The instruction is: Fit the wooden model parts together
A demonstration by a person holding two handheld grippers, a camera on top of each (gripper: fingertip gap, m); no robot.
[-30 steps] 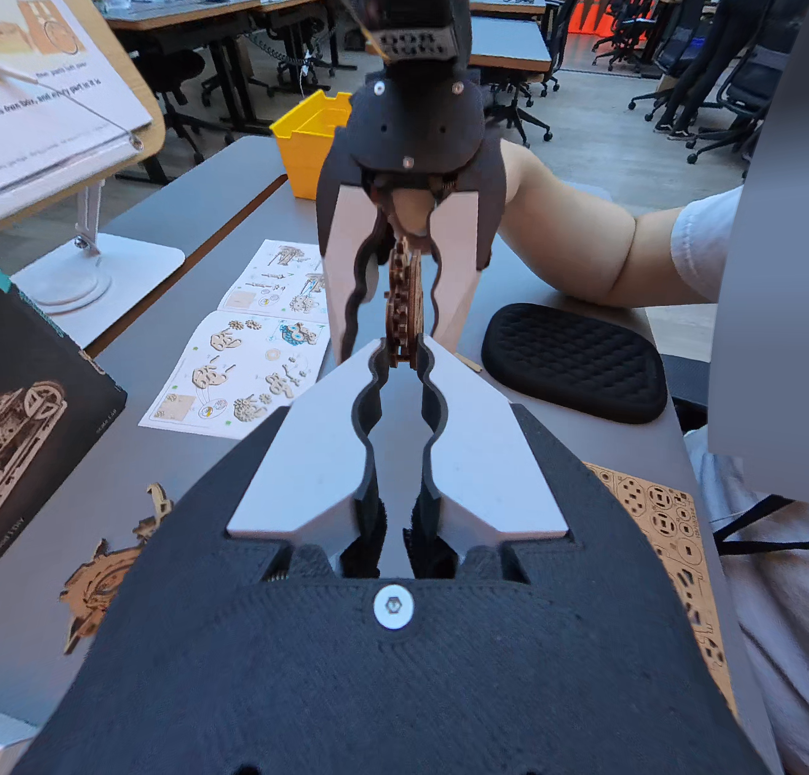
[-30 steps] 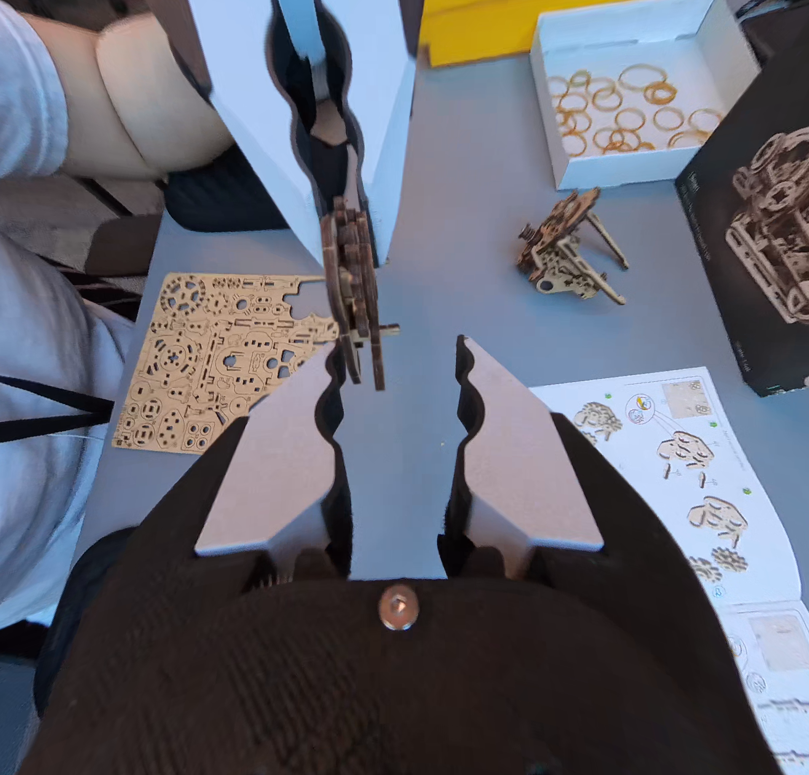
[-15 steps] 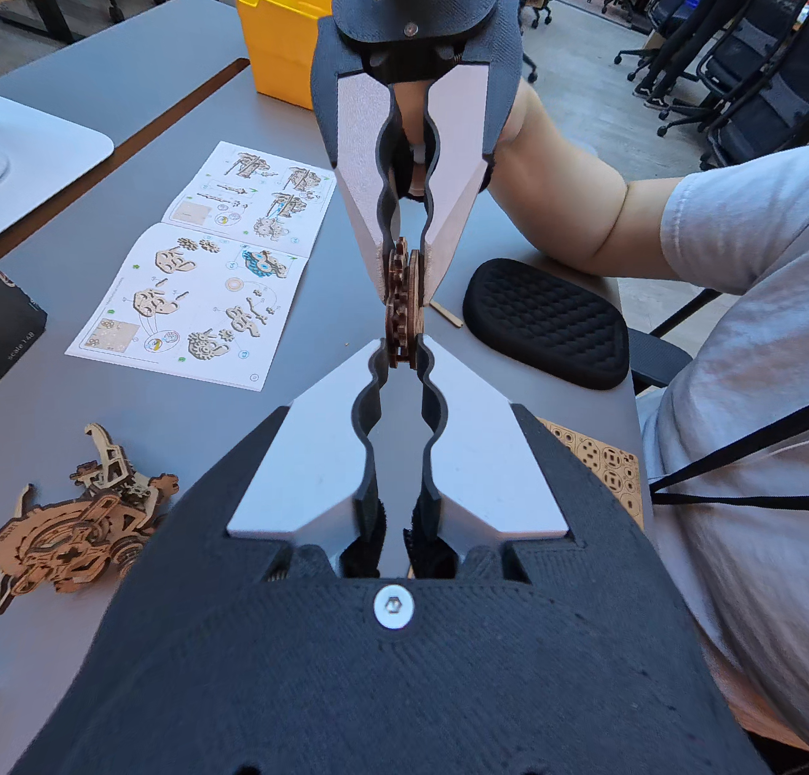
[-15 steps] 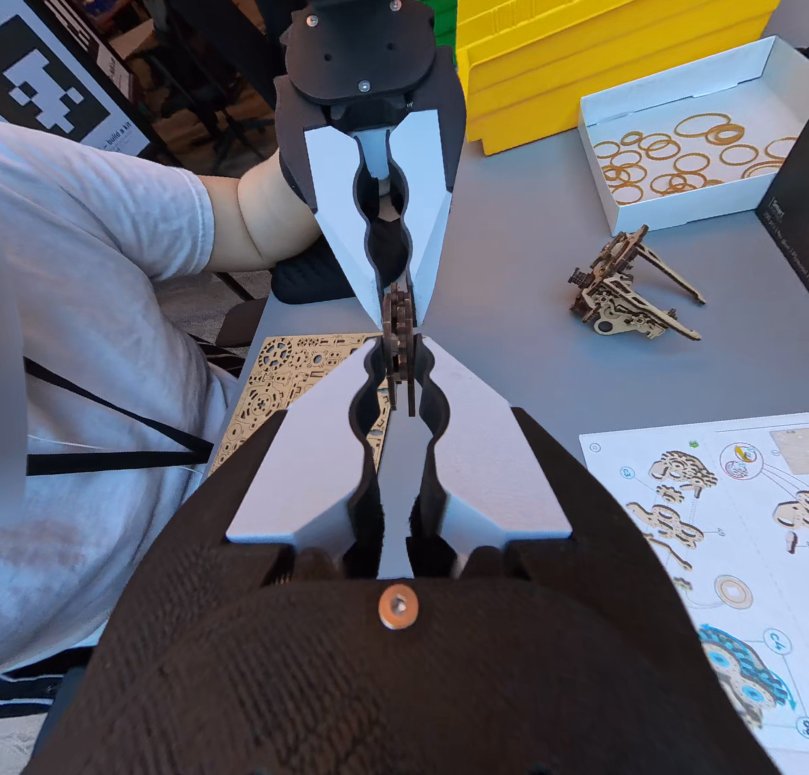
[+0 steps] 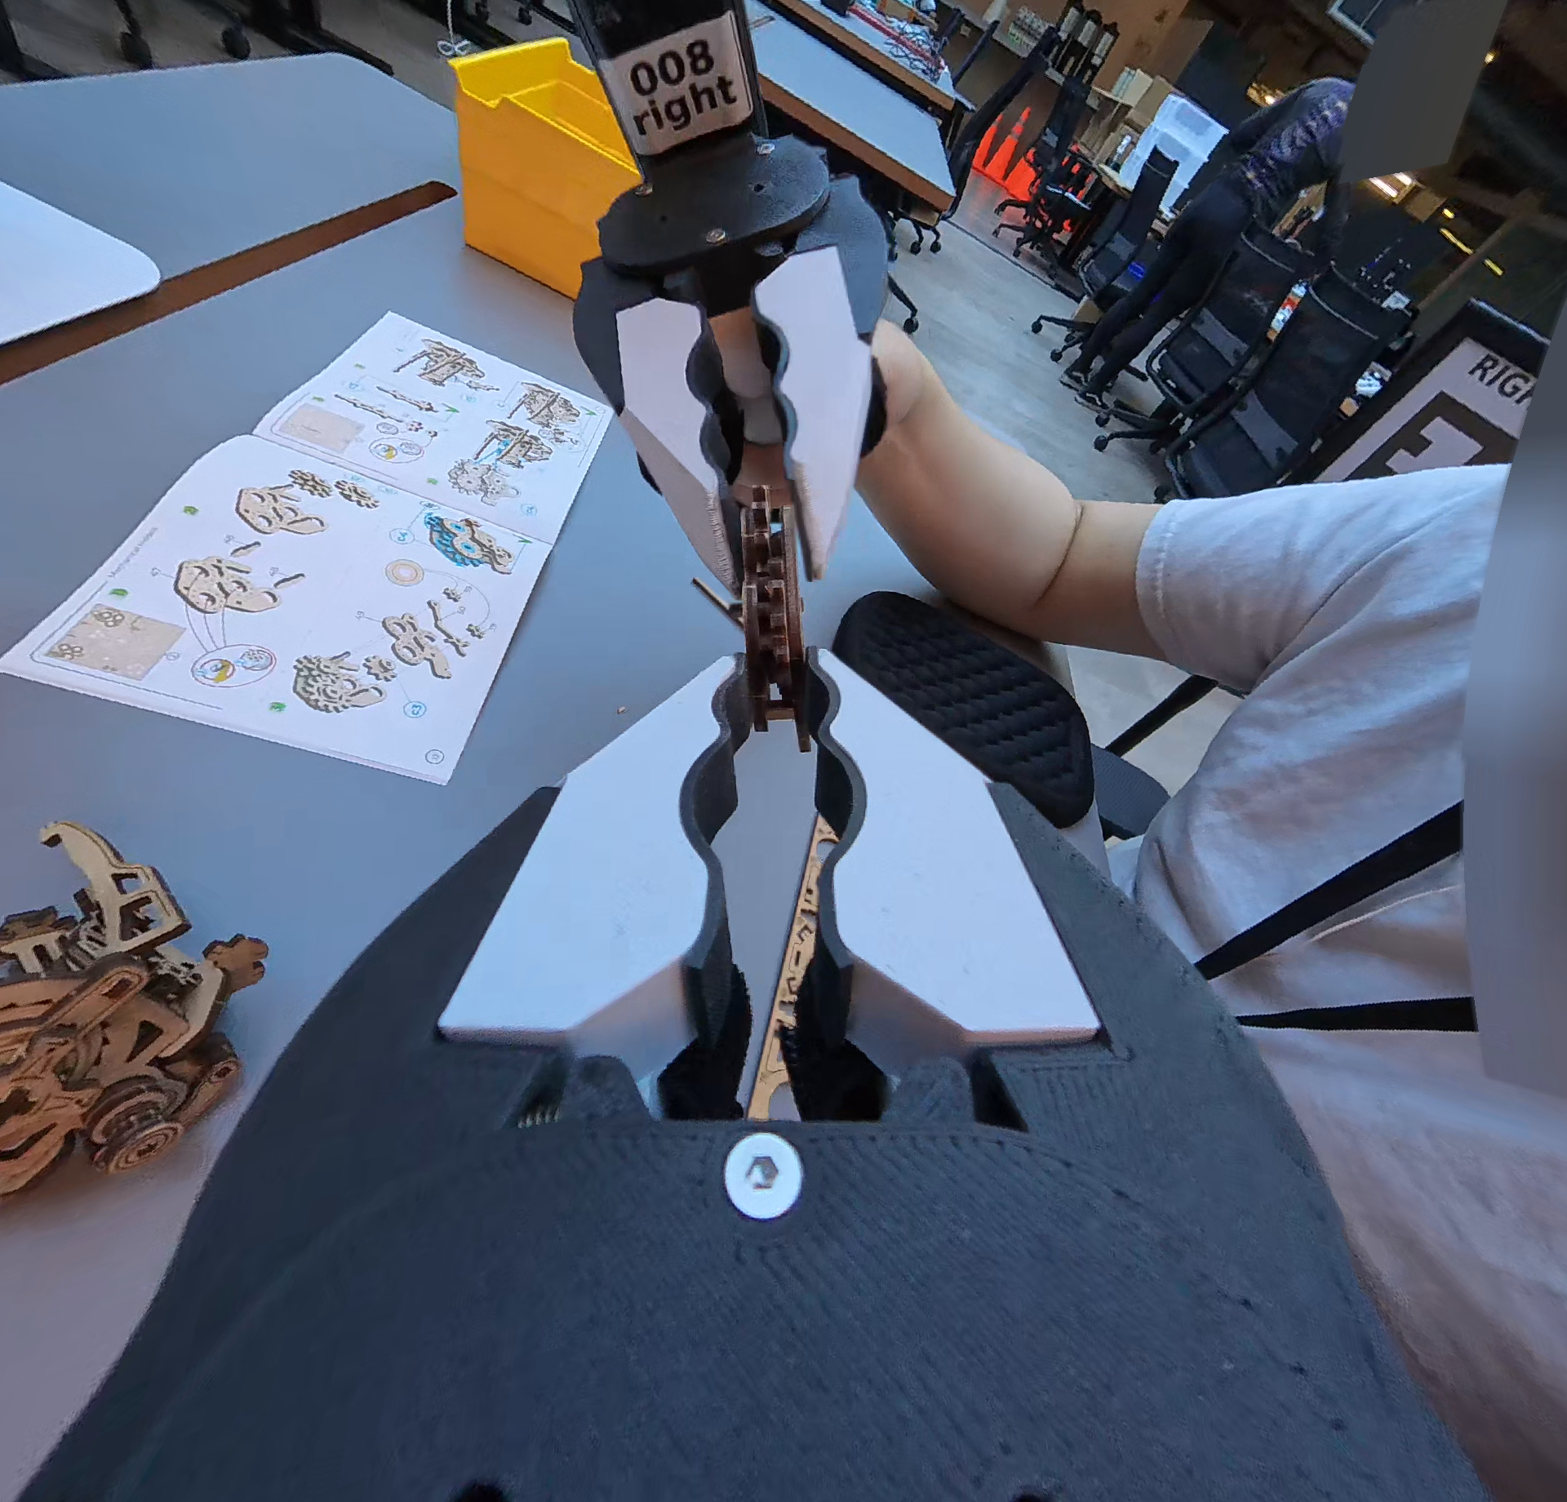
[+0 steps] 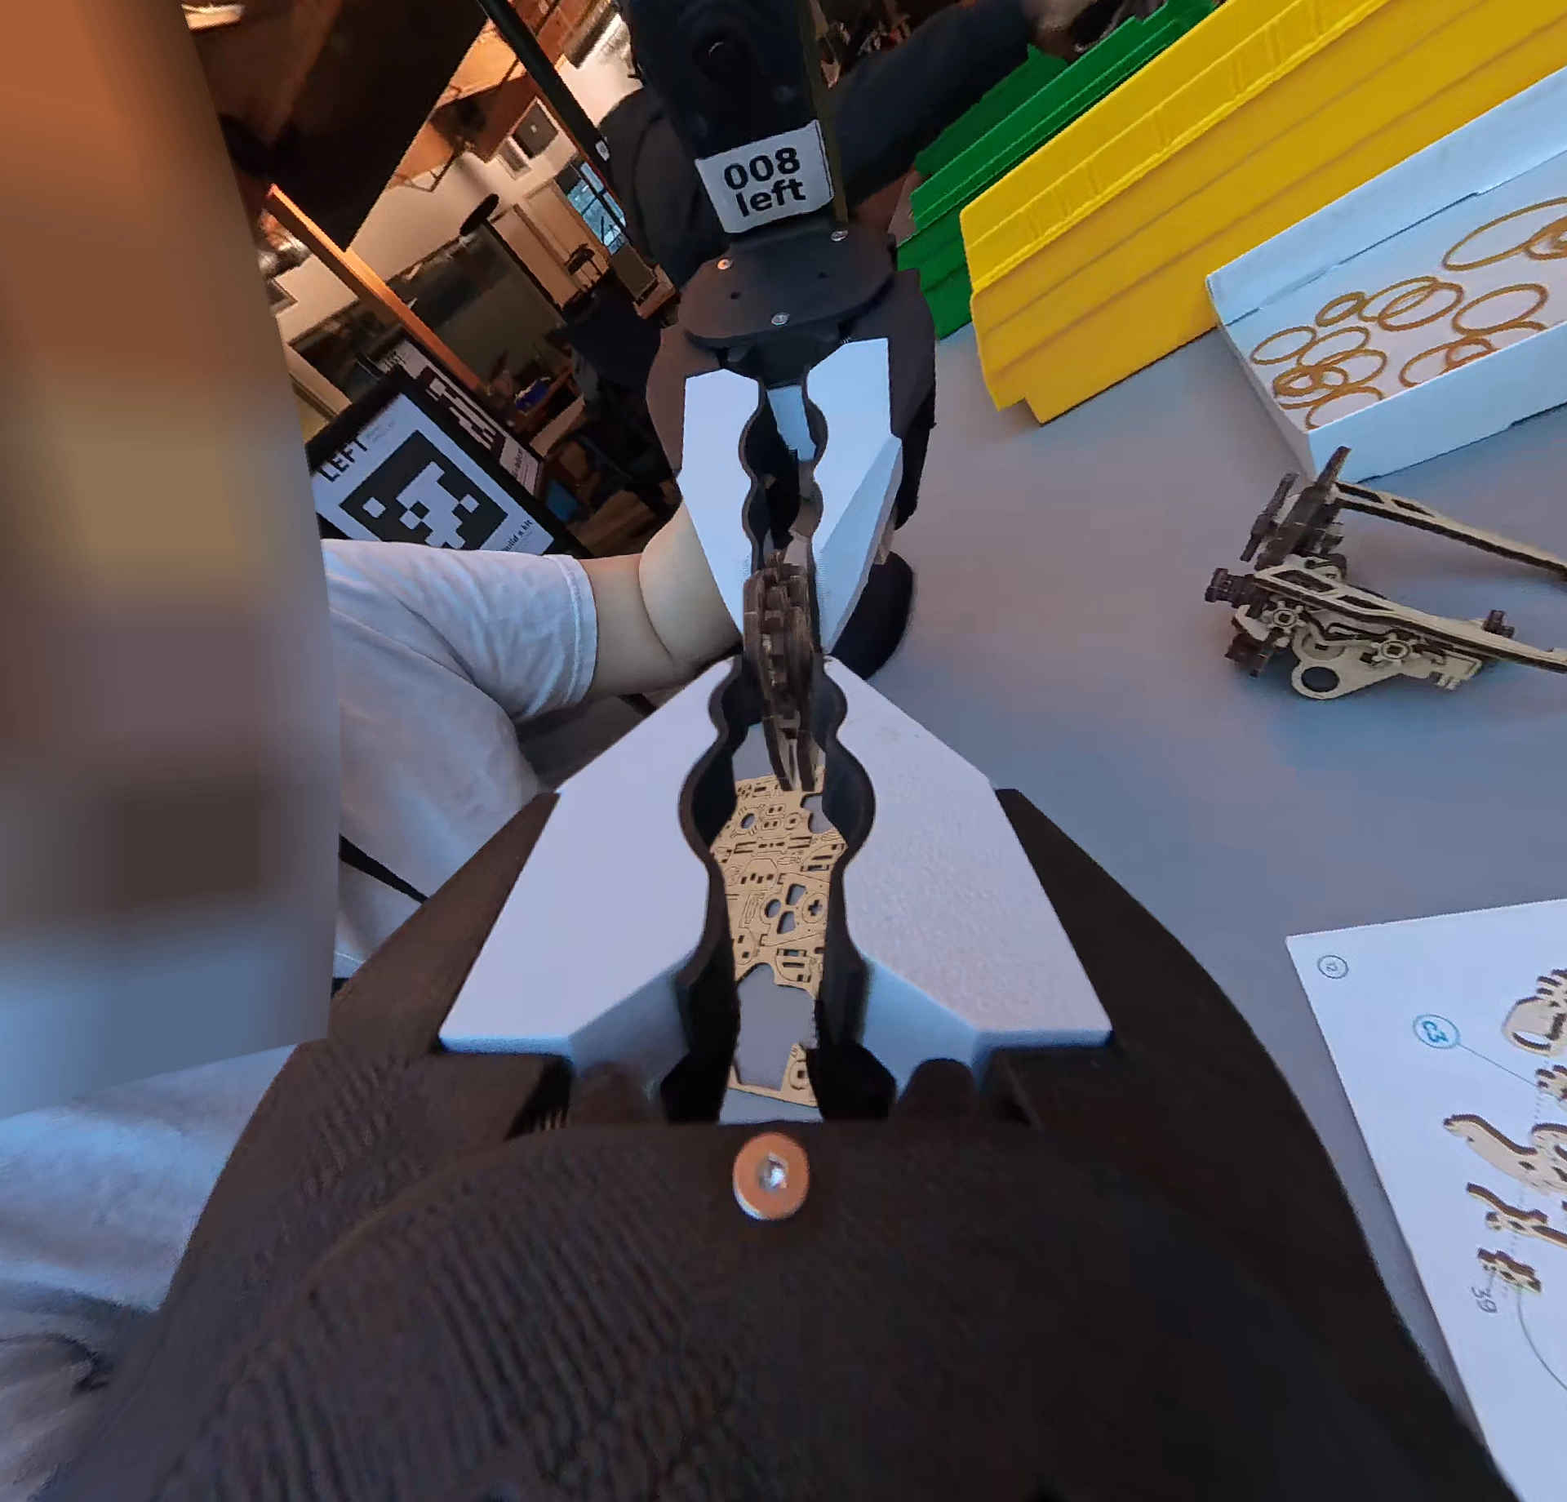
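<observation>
1. The left tongs (image 5: 776, 681) and right tongs (image 6: 778, 681) meet tip to tip above the grey table (image 5: 254, 189). Both are clamped on one stack of wooden gears (image 5: 770, 605), each on an opposite edge.
2. The stack hangs in the air between them, clear of the table.
3. It looks light and stiff, but the thin teeth and a small peg at its side would likely snap or slip under a hard squeeze. The flat faces seem the safer hold.
4. The left view alone shows the yellow bin (image 5: 530, 155), the manual (image 5: 322, 545) and a built model (image 5: 93, 1029) at near left.
5. The right view alone shows the parts sheet (image 6: 776, 868) below and a white box of rings (image 6: 1441, 410) at far right.
</observation>
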